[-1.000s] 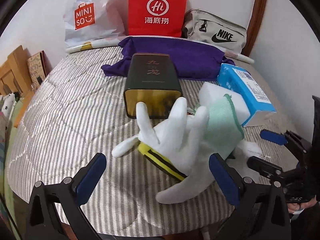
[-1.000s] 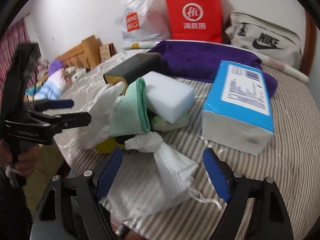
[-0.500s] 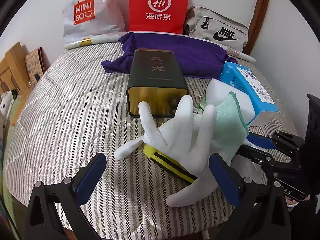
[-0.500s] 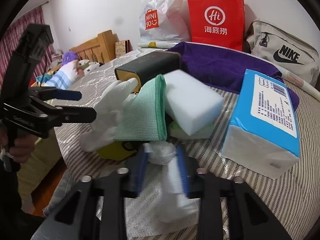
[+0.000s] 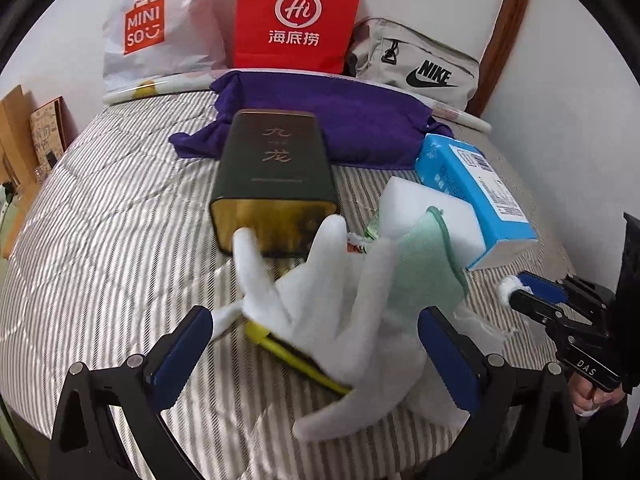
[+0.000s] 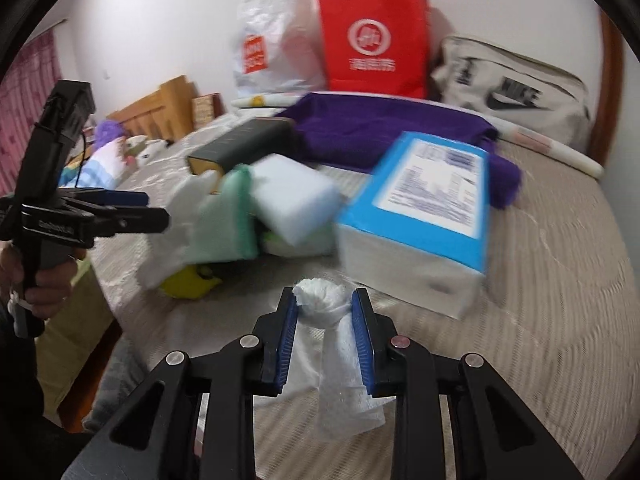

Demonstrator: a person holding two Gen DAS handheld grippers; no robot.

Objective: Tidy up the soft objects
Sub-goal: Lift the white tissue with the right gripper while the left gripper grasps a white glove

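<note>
A pile of soft things lies on the striped bed: a white glove (image 5: 320, 292), a green cloth (image 5: 424, 268), a white sponge block (image 5: 416, 208) and a yellow item (image 5: 280, 344) underneath. My left gripper (image 5: 314, 320) stands open just in front of the glove, touching nothing. My right gripper (image 6: 325, 300) is shut on a white knotted cloth (image 6: 320, 300), held up in front of the pile, its loose end hanging between the fingers. In the left wrist view that right gripper (image 5: 536, 292) shows at the right edge with a white tuft at its tip.
A dark tin box (image 5: 276, 168) lies behind the pile, a blue tissue pack (image 5: 472, 184) to its right, a purple towel (image 5: 360, 120) further back. Shopping bags (image 5: 296, 16) and a grey pouch (image 5: 420, 68) lean on the wall. The bed edge runs just under my grippers.
My right gripper has shut on the white knotted cloth and drawn it back out of the pile. The left gripper has stayed open and almost still.
</note>
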